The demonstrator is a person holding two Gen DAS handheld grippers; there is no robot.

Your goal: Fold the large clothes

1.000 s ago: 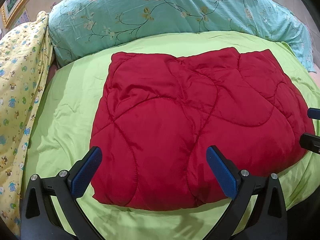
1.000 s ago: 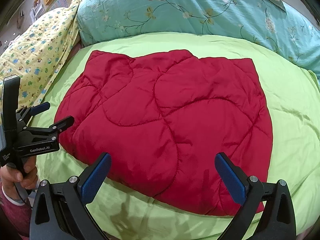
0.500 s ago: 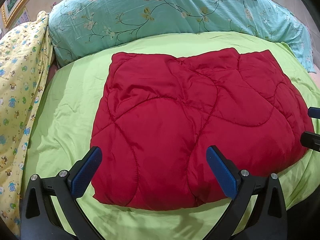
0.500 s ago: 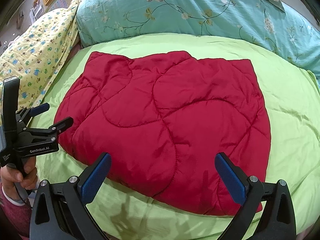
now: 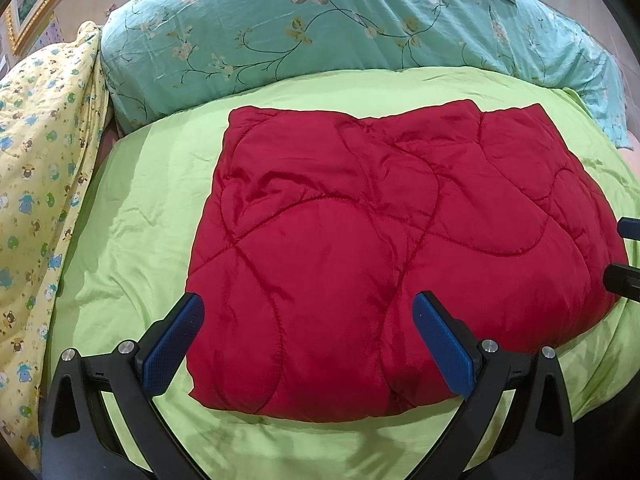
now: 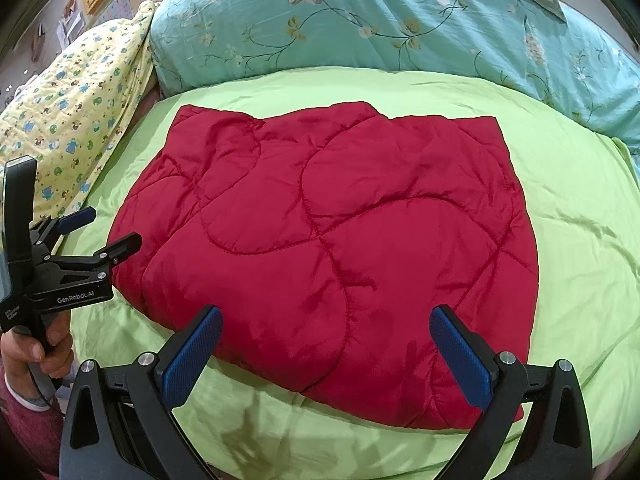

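Quilted red padded garment (image 5: 384,248), folded into a thick rectangle, lay in the middle of a lime-green bedsheet (image 5: 132,240). Behind it ran a long teal floral pillow (image 5: 340,28), and a yellow cartoon-print quilt (image 5: 36,184) was heaped at the left. The left gripper (image 5: 308,324) hovered over the garment's near edge, jaws spread wide and grasping nothing. The right gripper (image 6: 326,338) hung likewise above the near edge, jaws released and empty. A hand (image 6: 36,352) gripped the left gripper's handle.
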